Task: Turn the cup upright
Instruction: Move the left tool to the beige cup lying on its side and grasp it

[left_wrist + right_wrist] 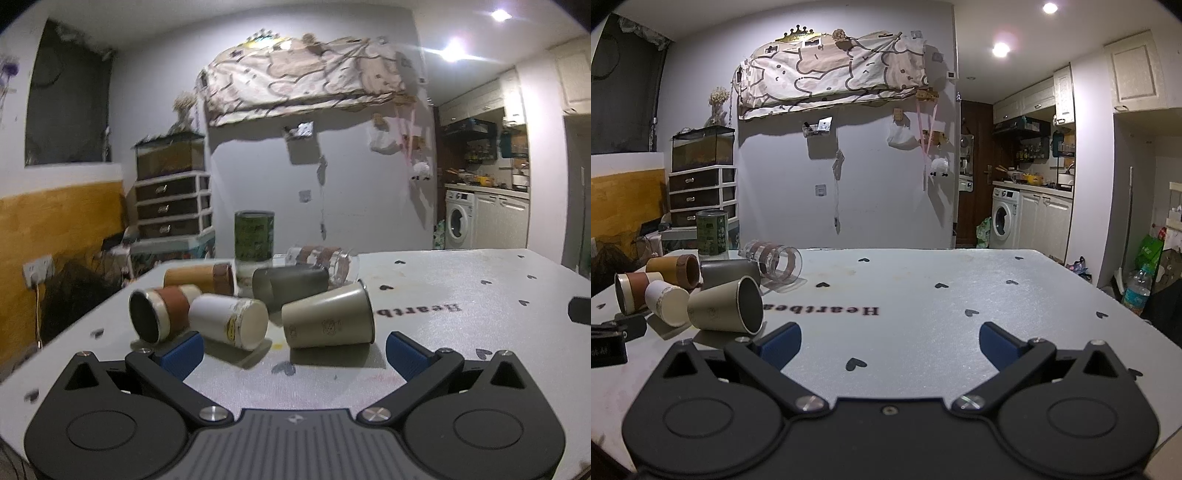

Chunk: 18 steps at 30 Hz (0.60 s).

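Several cups lie on their sides on the white table (461,295). Nearest my left gripper (293,354) is a beige metal cup (328,319), mouth to the right. Left of it lie a white cup (229,321) and a cream cup with a brown band (159,310). Behind them lie a tan cup (199,278), a dark grey cup (291,286) and a clear cup (325,260). My left gripper is open and empty, just short of the cups. My right gripper (890,343) is open and empty over bare table; the beige cup (727,308) lies to its left.
A green tin (255,240) stands upright at the table's far edge, also in the right wrist view (712,236). A black object (607,347), probably the left gripper, sits at the right wrist view's left edge. Drawers (173,205) stand beyond the table.
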Each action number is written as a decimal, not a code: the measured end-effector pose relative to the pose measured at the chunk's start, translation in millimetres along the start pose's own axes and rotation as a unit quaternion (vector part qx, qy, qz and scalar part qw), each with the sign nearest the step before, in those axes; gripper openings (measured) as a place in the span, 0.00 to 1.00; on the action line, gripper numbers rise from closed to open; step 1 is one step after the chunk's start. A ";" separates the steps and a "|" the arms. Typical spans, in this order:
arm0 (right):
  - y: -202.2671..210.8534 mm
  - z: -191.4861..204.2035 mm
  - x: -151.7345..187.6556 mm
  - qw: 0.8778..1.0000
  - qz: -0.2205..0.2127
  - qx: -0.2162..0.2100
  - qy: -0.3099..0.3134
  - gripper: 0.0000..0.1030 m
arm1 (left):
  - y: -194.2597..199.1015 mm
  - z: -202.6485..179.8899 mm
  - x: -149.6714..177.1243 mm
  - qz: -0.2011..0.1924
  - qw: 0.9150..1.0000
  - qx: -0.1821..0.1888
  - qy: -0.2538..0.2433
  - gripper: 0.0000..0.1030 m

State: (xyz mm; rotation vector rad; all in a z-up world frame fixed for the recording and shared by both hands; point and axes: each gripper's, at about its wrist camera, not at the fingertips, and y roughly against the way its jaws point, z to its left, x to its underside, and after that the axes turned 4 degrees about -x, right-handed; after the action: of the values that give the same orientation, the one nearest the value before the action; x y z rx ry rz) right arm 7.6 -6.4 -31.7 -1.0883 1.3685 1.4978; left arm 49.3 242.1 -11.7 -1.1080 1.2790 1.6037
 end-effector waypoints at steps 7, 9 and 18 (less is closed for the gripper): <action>4.2 -4.5 -7.9 1.000 0.004 0.003 -0.011 1.00 | -10.1 1.1 -11.0 -0.024 0.997 0.049 -0.061 1.00; 5.7 -5.3 -7.1 1.000 0.005 0.003 -0.012 1.00 | -18.9 0.7 -13.6 -0.022 0.994 0.070 -0.080 1.00; 5.0 -7.3 -9.8 1.000 0.009 0.000 -0.015 1.00 | -73.2 -3.8 -42.2 0.007 0.984 0.149 -0.101 0.97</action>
State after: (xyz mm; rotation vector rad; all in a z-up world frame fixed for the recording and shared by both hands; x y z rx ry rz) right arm 6.2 -14.2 -21.1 -1.0521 1.3604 1.5220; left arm 131.6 249.1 6.5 -0.7336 1.3385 1.4375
